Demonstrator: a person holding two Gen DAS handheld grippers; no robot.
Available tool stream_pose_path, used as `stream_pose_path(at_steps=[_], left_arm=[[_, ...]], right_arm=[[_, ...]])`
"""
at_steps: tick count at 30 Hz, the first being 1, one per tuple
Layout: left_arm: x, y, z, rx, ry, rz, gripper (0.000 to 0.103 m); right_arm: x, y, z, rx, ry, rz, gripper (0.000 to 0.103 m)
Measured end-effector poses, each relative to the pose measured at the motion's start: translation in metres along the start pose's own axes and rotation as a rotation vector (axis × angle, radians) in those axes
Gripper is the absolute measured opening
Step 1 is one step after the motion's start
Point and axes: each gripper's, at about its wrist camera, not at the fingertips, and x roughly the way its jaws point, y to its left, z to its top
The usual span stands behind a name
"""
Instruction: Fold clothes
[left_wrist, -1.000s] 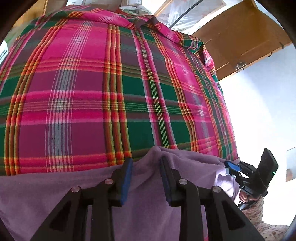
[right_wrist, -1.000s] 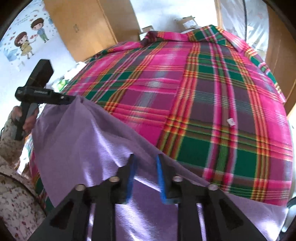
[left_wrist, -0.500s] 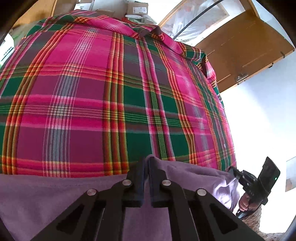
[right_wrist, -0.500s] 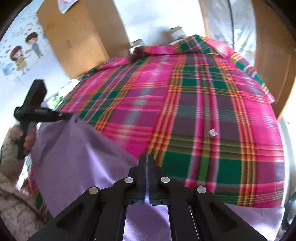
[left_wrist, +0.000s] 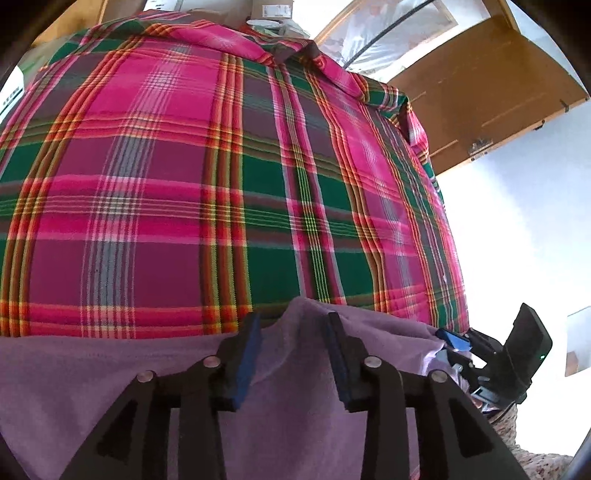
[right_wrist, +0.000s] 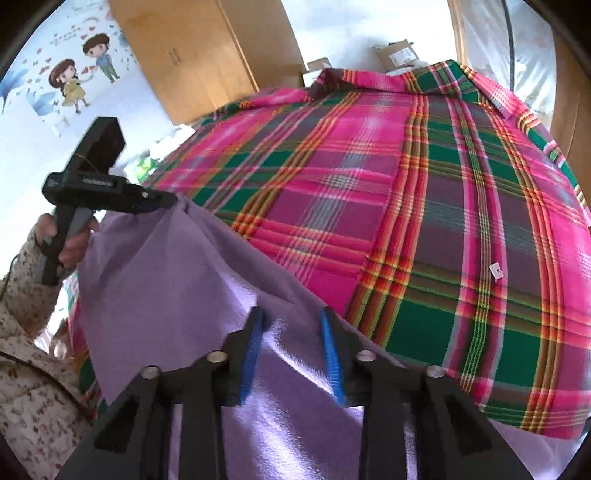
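Both tools gape over the lilac cloth (left_wrist: 295, 424), left tool (left_wrist: 293, 354) and right tool (right_wrist: 291, 350) gripping nothing; plaid sheet (right_wrist: 424, 221) beyond, wardrobe (right_wrist: 207, 55) behind.

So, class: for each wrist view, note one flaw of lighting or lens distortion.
Left wrist view: the white wall is blown out, and the plaid cloth bulges with fisheye curvature. Right wrist view: bright sheen glares on the purple garment; black vignette fills the corners.

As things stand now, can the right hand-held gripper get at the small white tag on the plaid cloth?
Probably yes: the right hand-held gripper is open, and only bare pink-and-green plaid cloth lies before the small white tag.
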Motion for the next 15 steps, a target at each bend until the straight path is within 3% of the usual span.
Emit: stream_pose_path(at_steps=[4,6,7,13,15], left_arm=[[0.004,0.001,0.004,-0.023,-0.003,-0.027,0.038],[0.006,0.002,0.004,-0.020,-0.007,-0.036,0.021],[0.007,0.002,0.004,-0.015,-0.007,-0.027,0.018],[-0.002,0.003,0.004,-0.024,-0.056,-0.047,0.013],[0.002,0.005,0.006,-0.032,-0.050,-0.039,0.012]], right_arm=[[0.000,0.001,0.000,-0.012,0.019,-0.019,0.016],[0.002,0.003,0.001,-0.019,0.016,-0.030,0.005],[0.001,0.003,0.001,-0.017,0.013,-0.028,0.004],[-0.014,0.001,0.005,0.017,-0.055,-0.048,0.003],[-0.010,-0.003,0.006,0.033,-0.041,-0.055,0.003]])
